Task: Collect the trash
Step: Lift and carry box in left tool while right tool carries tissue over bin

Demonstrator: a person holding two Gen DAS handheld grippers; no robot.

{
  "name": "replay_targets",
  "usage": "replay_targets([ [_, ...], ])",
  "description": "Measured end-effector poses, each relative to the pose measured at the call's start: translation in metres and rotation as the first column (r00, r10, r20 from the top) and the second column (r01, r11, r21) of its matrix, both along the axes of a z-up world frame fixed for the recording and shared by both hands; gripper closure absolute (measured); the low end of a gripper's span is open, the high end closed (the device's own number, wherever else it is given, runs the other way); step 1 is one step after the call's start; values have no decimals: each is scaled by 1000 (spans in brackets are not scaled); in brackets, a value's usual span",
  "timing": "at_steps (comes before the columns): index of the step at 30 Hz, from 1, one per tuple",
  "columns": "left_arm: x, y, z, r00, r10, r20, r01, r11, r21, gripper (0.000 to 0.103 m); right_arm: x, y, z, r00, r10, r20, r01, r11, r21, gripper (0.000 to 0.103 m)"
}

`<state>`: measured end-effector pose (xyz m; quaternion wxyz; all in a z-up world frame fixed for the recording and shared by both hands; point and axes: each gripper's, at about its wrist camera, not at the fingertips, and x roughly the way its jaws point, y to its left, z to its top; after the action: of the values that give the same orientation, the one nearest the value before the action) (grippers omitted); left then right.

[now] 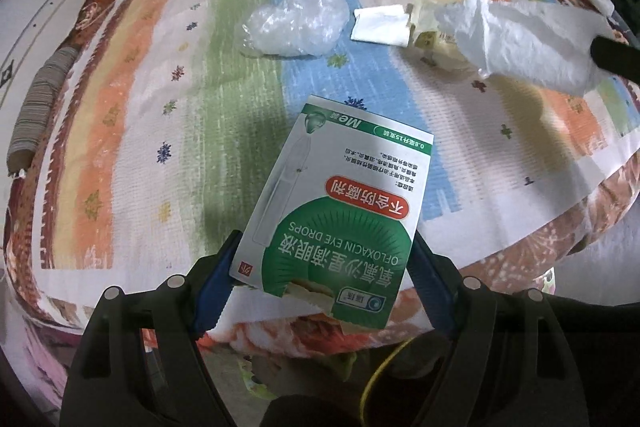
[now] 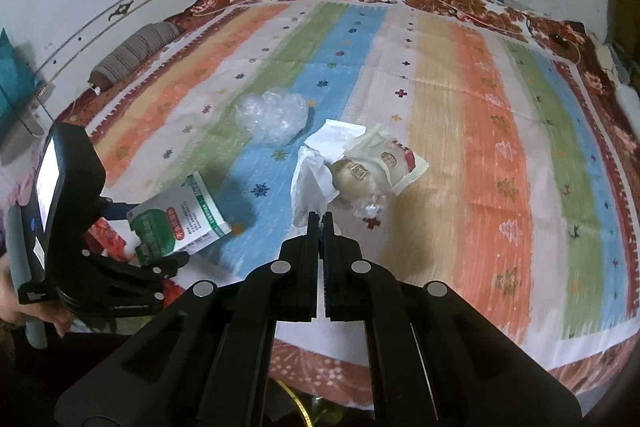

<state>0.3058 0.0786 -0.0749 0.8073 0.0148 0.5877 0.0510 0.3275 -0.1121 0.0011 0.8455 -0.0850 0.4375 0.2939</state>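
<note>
Lower centre, the left gripper [image 1: 324,267] clamps a green-and-white cardboard eye-drop box [image 1: 336,203] by its long edges; light, crushable. Right gripper [image 2: 319,217] pinches limp white tissue [image 2: 310,183] above the striped bedspread [image 2: 480,147].

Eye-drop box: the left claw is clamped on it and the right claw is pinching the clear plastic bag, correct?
Not quite. The left claw does clamp the eye-drop box, but the right claw is pinching the white tissue. The right wrist view shows the plastic bag lying untouched on the blanket.
</note>
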Motion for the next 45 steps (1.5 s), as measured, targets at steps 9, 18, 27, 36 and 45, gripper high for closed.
replay_targets([
  [9, -24, -8, 29, 996, 58, 61, -55, 997, -50, 25, -33, -13, 18, 998, -18, 56, 16, 1000, 26, 102],
  [18, -57, -17, 50, 985, 116, 124, -98, 984, -148, 25, -80, -25, 25, 998, -5, 68, 0, 998, 68, 102],
  [27, -91, -30, 62, 976, 125, 177, -85, 971, -222, 25, -117, -38, 22, 999, 3, 49, -8, 994, 109, 102],
  [36, -128, -45, 64, 966, 145, 213, -69, 942, -328, 25, -152, -56, 9, 1000, -20, -2, 20, 990, 139, 102],
  [45, -155, -60, 53, 965, 154, 212, -65, 925, -374, 25, -183, -72, -9, 998, -32, -53, 39, 989, 140, 102],
])
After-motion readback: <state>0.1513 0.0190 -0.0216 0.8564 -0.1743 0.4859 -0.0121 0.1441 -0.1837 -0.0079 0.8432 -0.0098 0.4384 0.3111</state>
